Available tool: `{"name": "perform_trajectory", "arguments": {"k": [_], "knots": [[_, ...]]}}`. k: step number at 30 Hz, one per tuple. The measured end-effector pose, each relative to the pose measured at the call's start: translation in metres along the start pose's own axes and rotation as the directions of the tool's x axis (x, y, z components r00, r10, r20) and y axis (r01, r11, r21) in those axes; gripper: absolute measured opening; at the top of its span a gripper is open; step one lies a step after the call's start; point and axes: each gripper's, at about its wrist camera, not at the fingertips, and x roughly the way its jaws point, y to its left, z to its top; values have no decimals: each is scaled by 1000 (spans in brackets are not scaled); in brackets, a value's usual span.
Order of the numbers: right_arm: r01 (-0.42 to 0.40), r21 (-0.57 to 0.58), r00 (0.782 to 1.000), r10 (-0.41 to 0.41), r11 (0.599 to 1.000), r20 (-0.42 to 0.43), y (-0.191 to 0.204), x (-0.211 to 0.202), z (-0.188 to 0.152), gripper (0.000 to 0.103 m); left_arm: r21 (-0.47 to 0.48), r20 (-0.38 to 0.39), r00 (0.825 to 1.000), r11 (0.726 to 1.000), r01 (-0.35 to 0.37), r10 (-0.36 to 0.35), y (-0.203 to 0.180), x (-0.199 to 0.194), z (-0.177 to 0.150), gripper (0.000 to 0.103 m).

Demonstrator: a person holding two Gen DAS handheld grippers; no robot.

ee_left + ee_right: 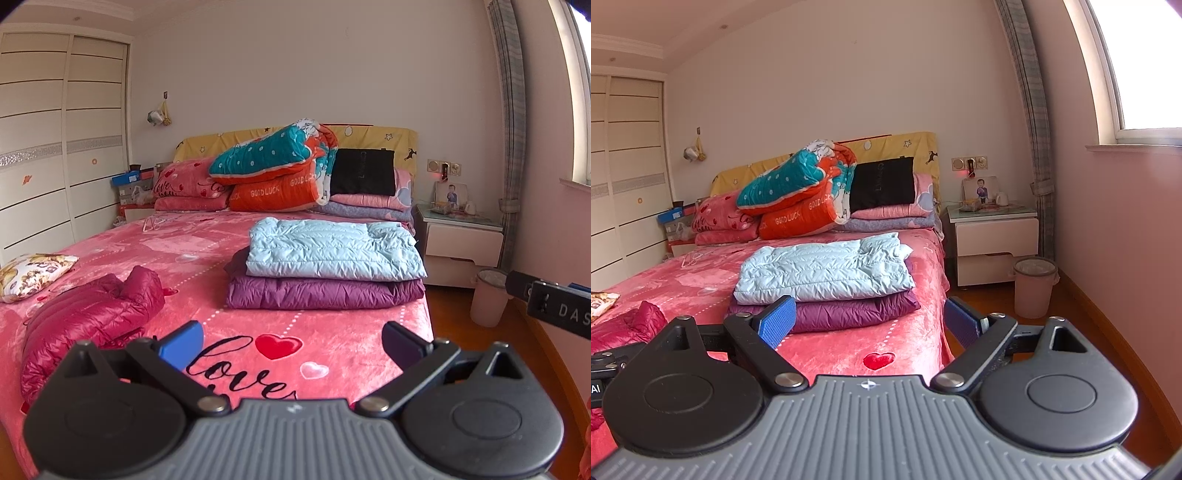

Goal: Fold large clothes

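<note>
A bedroom with pale walls holds a bed under a pink fleece cover printed with hearts and the word "love"; the bed serves as the landmark here. On its right half, toward the headboard, a light blue puffer jacket lies folded flat on top of a folded purple puffer jacket, the two making a neat stack. On the bed's left half, nearer its foot, a crimson puffer jacket lies crumpled and unfolded, well apart from the stack. Against the headboard sit an orange and teal quilt and a black cushion. Beside the bed on the right stand a white nightstand and a pink wastebasket. The left hand-held gripper hangs over the foot of the bed with its blue-padded fingers spread wide and nothing between them. The right hand-held gripper is likewise spread wide and empty, aimed at the folded stack.
</note>
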Motion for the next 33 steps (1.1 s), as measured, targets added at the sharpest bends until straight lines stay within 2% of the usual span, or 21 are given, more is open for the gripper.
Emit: {"name": "perform_trajectory", "arguments": {"k": [33], "knots": [[-8, -18, 999, 7, 1000, -32, -6, 7, 0, 103, -2, -44, 999, 1000, -1, 1, -7, 17, -10, 102]]}}
